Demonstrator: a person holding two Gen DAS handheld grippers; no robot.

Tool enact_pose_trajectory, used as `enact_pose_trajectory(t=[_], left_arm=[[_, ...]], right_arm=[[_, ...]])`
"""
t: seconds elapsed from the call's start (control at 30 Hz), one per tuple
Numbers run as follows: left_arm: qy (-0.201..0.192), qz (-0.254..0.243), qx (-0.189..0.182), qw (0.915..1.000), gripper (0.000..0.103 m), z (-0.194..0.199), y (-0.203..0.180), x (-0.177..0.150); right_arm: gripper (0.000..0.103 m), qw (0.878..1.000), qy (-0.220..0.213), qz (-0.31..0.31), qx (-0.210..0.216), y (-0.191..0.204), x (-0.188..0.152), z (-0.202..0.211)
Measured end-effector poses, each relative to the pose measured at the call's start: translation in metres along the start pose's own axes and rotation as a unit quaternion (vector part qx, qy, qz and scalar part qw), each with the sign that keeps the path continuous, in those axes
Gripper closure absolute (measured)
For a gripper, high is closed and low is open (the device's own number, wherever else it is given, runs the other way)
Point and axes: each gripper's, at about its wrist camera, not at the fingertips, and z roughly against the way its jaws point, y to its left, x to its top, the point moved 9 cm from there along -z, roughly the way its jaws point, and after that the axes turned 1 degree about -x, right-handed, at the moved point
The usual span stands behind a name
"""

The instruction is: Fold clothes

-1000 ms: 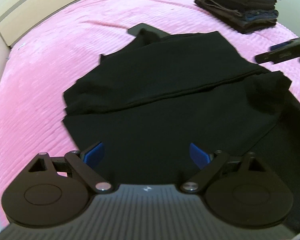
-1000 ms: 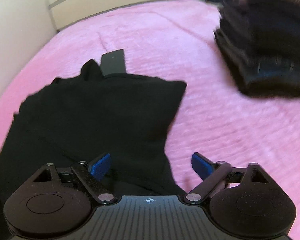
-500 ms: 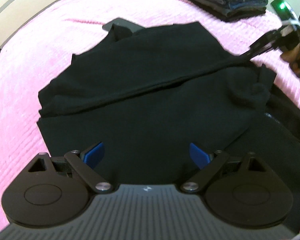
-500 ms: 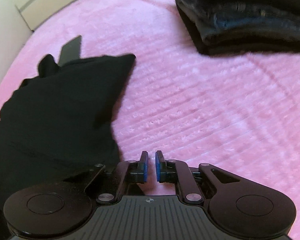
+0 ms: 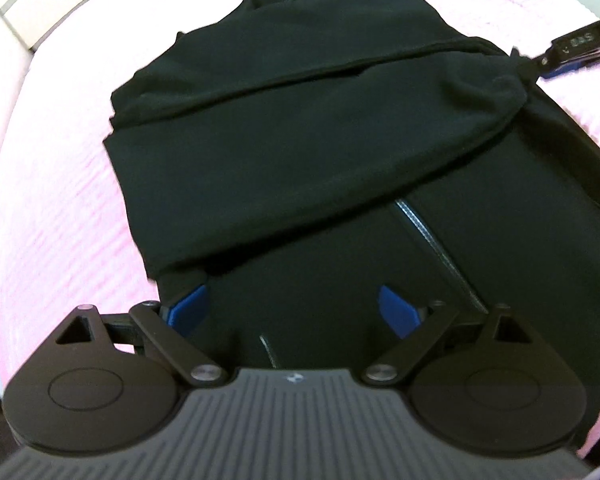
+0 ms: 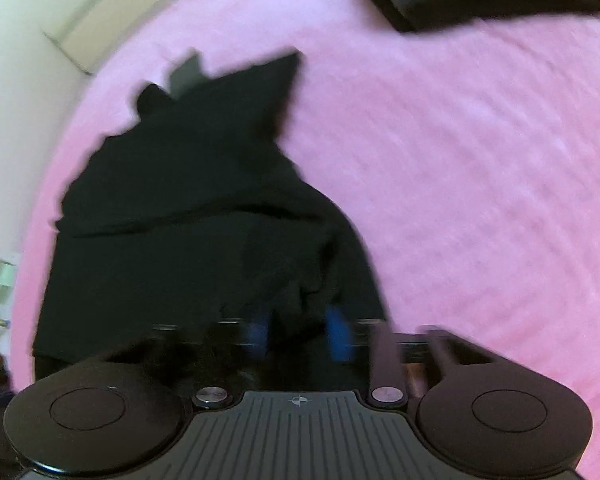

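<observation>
Black, soft garment [image 5: 300, 152] lies partly folded mid-bed [image 6: 480, 160]; I judge it limp, best gripped at hems. My right gripper [image 6: 298, 332] pinches its right edge; my left gripper [image 5: 292, 312] hovers spread.

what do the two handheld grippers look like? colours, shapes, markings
Both match: a dark grey ribbed body, a round black disc on each side with a circle outline, black link arms with silver pivot pins, a small logo at the centre edge. The left gripper has blue pads. The right gripper is blurred in its own view; from the left view it shows white lettering on black.
</observation>
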Motion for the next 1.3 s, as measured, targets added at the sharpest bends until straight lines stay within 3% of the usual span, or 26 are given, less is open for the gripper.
enact_pose_trajectory(t=[0.2,0.3,0.37,0.43,0.5,0.63,0.73,0.87,1.03,1.17,1.3], left_arm=[[-0.004,0.021,0.009,0.9997,0.013,0.021,-0.016,-0.015],[-0.007,0.024,0.020,0.9995,0.013,0.031,-0.017,-0.022],[-0.004,0.026,0.028,0.9992,0.013,0.036,-0.015,-0.032],[0.003,0.025,0.033,0.9991,0.013,0.040,-0.015,-0.045],[0.009,0.015,0.036,0.9992,0.013,0.044,-0.016,-0.062],[0.013,-0.031,0.034,0.9989,0.013,0.051,-0.023,-0.098],[0.007,-0.091,0.027,0.9954,0.013,0.056,-0.034,-0.130],[-0.017,-0.188,0.006,0.9820,0.013,0.068,-0.056,-0.174],[-0.046,-0.300,-0.013,0.9527,0.014,0.078,-0.083,-0.224],[-0.059,-0.366,0.001,0.9286,0.014,0.076,-0.096,-0.249],[-0.059,-0.421,0.043,0.9040,0.016,0.061,-0.097,-0.265]], right_arm=[[0.077,0.998,0.018,0.049,-0.021,0.000,-0.002,-0.005],[0.067,0.996,0.025,0.083,-0.033,0.003,-0.008,0.000],[0.065,0.994,0.036,0.096,-0.037,-0.002,-0.028,0.005],[0.056,0.992,0.049,0.107,-0.041,-0.006,-0.051,0.011],[0.040,0.990,0.059,0.121,-0.045,-0.007,-0.076,0.018],[0.037,0.977,0.072,0.184,-0.081,-0.001,-0.124,0.037],[0.029,0.972,0.076,0.205,-0.090,0.010,-0.160,0.056],[0.029,0.964,0.075,0.240,-0.086,0.028,-0.205,0.075],[0.029,0.951,0.072,0.286,-0.088,0.049,-0.247,0.089],[0.029,0.945,0.071,0.310,-0.077,0.063,-0.264,0.094],[0.029,0.939,0.067,0.330,-0.068,0.072,-0.268,0.095]])
